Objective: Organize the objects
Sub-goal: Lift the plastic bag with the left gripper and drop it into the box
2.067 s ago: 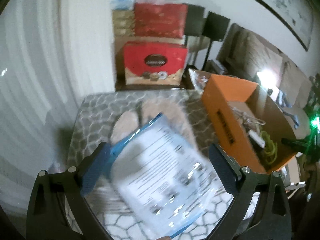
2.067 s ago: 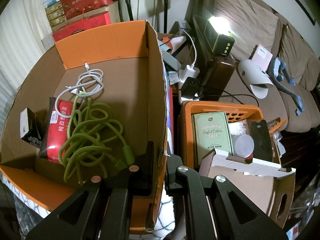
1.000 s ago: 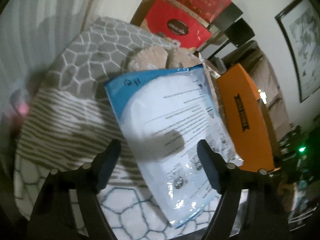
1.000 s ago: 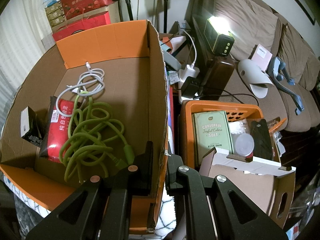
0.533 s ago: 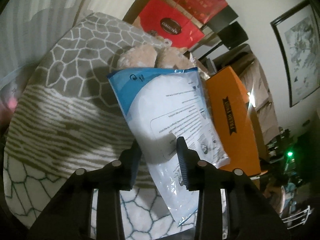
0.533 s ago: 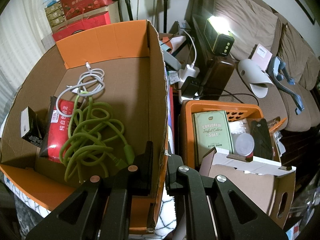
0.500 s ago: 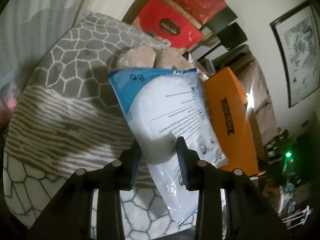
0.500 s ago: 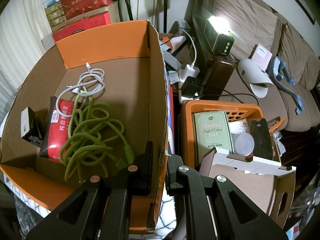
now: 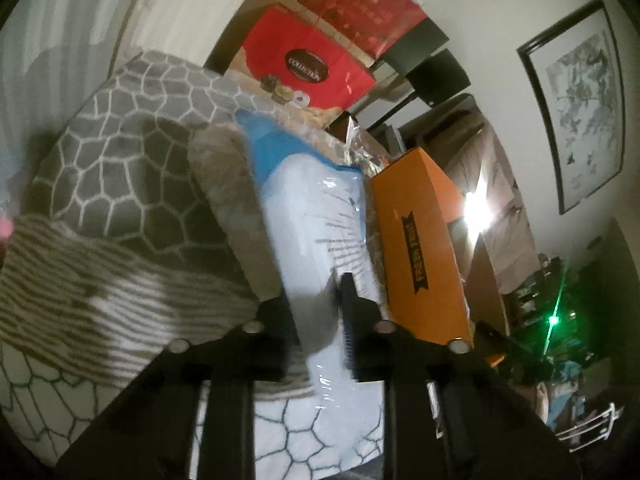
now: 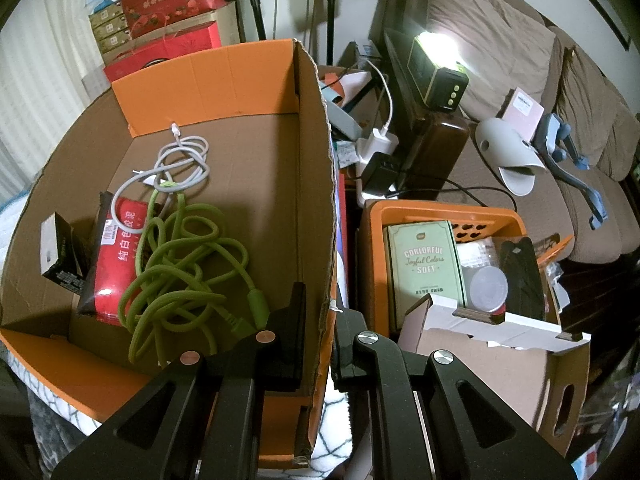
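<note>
Orange cardboard box (image 10: 312, 184) wall is clamped between the jaws of the right gripper (image 10: 320, 320), presumably to steady the box for loading. At frame centre, the left gripper (image 9: 316, 312) has just been closing and now pinches the blue-and-white plastic packet (image 9: 312, 216), lifting it off the patterned blanket (image 9: 120, 184) beside the box.

dim room | lamp (image 10: 440, 46) glare | left view motion-blurred | fisheye-warped edges
</note>
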Tool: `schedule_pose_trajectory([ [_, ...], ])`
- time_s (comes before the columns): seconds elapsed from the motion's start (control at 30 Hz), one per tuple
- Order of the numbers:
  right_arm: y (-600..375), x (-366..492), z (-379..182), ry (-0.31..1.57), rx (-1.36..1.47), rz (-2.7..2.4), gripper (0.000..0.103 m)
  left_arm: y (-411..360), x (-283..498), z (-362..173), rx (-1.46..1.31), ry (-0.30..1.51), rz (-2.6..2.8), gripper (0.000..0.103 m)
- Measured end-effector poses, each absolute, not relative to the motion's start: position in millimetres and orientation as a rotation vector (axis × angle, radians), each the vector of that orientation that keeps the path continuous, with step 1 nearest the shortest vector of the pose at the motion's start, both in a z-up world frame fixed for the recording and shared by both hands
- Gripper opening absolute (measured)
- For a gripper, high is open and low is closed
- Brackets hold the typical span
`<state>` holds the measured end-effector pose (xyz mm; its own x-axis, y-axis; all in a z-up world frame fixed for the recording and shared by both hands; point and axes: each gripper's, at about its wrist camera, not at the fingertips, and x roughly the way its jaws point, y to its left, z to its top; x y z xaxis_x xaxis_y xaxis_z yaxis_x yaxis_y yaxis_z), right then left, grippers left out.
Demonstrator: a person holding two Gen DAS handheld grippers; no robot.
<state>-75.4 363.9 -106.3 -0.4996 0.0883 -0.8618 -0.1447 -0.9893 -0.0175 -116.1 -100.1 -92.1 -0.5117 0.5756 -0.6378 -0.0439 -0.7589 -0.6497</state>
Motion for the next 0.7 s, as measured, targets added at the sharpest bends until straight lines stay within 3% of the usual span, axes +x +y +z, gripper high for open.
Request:
schedule_pose_trajectory([
  [0.7, 364, -76, -106, 0.084, -1.494, 2.608, 0.009, -47, -144, 34, -1.062, -0.734, 2.348, 0.010],
])
